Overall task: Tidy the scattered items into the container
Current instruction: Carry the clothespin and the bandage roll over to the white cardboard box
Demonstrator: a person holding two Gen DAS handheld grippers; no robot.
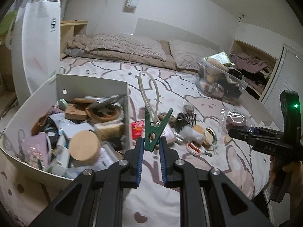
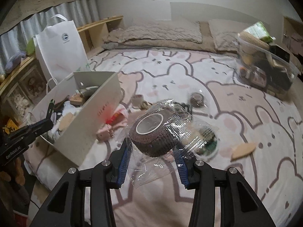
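My left gripper (image 1: pixel 151 141) is shut on a green clothes peg (image 1: pixel 154 130) and holds it above the bed, just right of the white container (image 1: pixel 90 83). The container is full of mixed small items. My right gripper (image 2: pixel 150 146) is shut on a brown tape roll in clear wrap (image 2: pixel 153 134), held above the bed right of the container (image 2: pixel 94 113). The right gripper with the roll (image 1: pixel 235 122) also shows at the right in the left wrist view. Scattered items lie on the bedsheet: scissors (image 1: pixel 195 148), a red packet (image 1: pixel 136 129), a white tube loop (image 1: pixel 149 92).
A clear plastic box (image 1: pixel 219 81) of items stands at the bed's far right. A white paper bag (image 1: pixel 40 43) stands behind the container. Pillows (image 1: pixel 125 47) lie at the head of the bed. A wooden oval piece (image 2: pixel 243 149) lies on the sheet.
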